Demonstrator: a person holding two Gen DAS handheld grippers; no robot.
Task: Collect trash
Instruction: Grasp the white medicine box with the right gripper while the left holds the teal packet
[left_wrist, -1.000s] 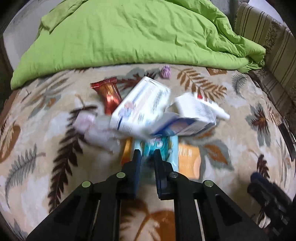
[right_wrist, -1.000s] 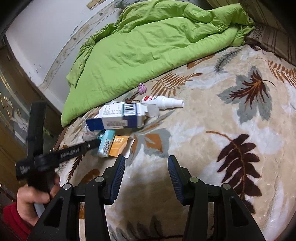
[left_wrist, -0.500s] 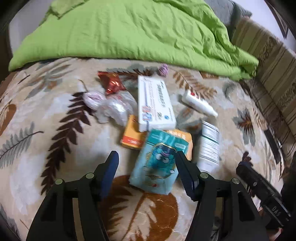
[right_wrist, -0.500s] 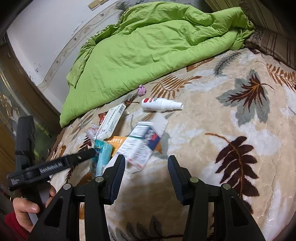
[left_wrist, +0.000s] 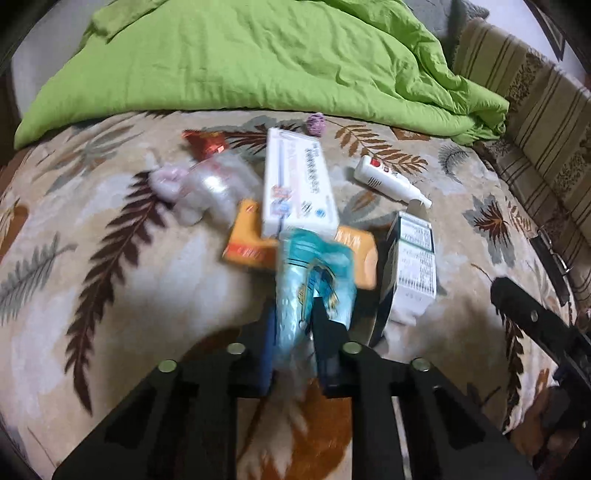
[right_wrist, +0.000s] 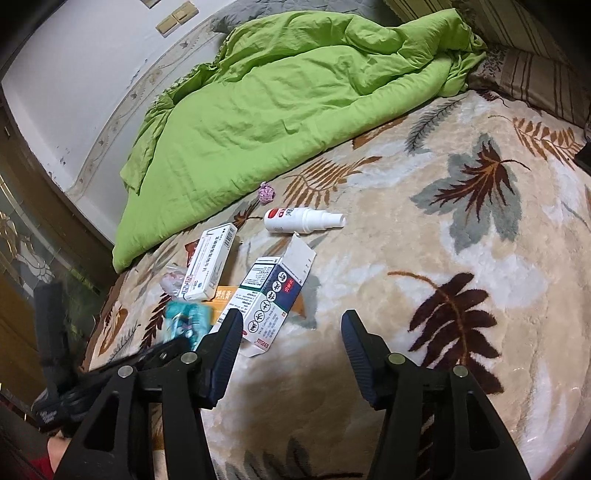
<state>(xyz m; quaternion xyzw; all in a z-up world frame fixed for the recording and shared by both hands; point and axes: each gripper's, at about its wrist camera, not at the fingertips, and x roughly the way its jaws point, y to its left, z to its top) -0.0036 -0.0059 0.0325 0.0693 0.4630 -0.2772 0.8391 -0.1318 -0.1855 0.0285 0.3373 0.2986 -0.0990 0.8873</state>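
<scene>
Open carton (right_wrist: 271, 301) — large Chinese characters on its white face and "15" on a red patch; fine print illegible. Long white box (right_wrist: 208, 264) — Chinese lettering, "28" near one end. Orange packet (right_wrist: 223, 295) — Chinese characters. Spray bottle (right_wrist: 303, 220) — red label, unreadable.

Getting dim, warm indoor light from above. Smearing with motion blur around the blue packet (left_wrist: 314, 284) and left gripper (left_wrist: 293, 332). Bending hard at the fisheye edges, darkening in corners. Casting soft shadows under the boxes (right_wrist: 273, 295).
</scene>
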